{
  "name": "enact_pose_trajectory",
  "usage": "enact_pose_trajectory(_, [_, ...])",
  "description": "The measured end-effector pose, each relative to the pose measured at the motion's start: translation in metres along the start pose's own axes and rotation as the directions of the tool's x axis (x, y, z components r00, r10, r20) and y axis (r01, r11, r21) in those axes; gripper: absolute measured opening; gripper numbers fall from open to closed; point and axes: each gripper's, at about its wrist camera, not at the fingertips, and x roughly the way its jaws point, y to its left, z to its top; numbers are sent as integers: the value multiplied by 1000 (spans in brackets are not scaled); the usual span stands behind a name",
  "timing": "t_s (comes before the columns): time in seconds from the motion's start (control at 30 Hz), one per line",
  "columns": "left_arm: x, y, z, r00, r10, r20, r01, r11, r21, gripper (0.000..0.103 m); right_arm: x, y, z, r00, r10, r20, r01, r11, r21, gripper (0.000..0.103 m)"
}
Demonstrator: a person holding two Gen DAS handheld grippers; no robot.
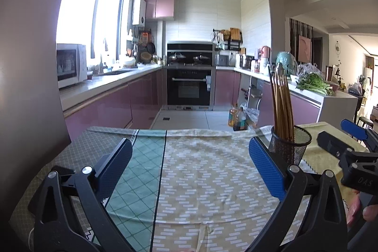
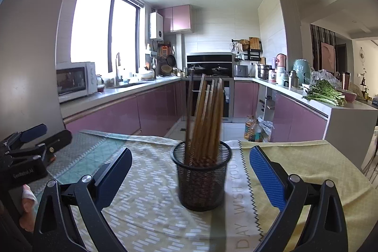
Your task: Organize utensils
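A black mesh holder (image 2: 201,177) stands upright on the cloth-covered table (image 2: 151,211) and holds several brown wooden chopsticks (image 2: 208,117). It sits straight ahead of my right gripper (image 2: 191,158), which is open and empty with the holder just beyond its fingertips. In the left wrist view the holder (image 1: 289,145) and chopsticks (image 1: 282,105) stand to the right, just past the right fingertip of my left gripper (image 1: 191,149), which is open and empty over bare cloth. The right gripper also shows at the right edge of the left wrist view (image 1: 354,141). The left gripper shows at the left edge of the right wrist view (image 2: 35,134).
The table carries patterned cloths: green on the left (image 1: 134,171), beige in the middle, yellow on the right (image 2: 307,162). Beyond its far edge is the kitchen floor with oil bottles (image 2: 254,130). Pink cabinets, an oven (image 1: 189,89) and a counter with greens (image 2: 326,92) lie behind.
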Motion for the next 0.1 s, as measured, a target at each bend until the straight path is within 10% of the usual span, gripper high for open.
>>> enact_pose_trajectory(0.1, [12, 10, -3, 998, 5, -57, -6, 1000, -1, 97, 15, -27, -7, 993, -58, -101, 59, 998, 5, 96])
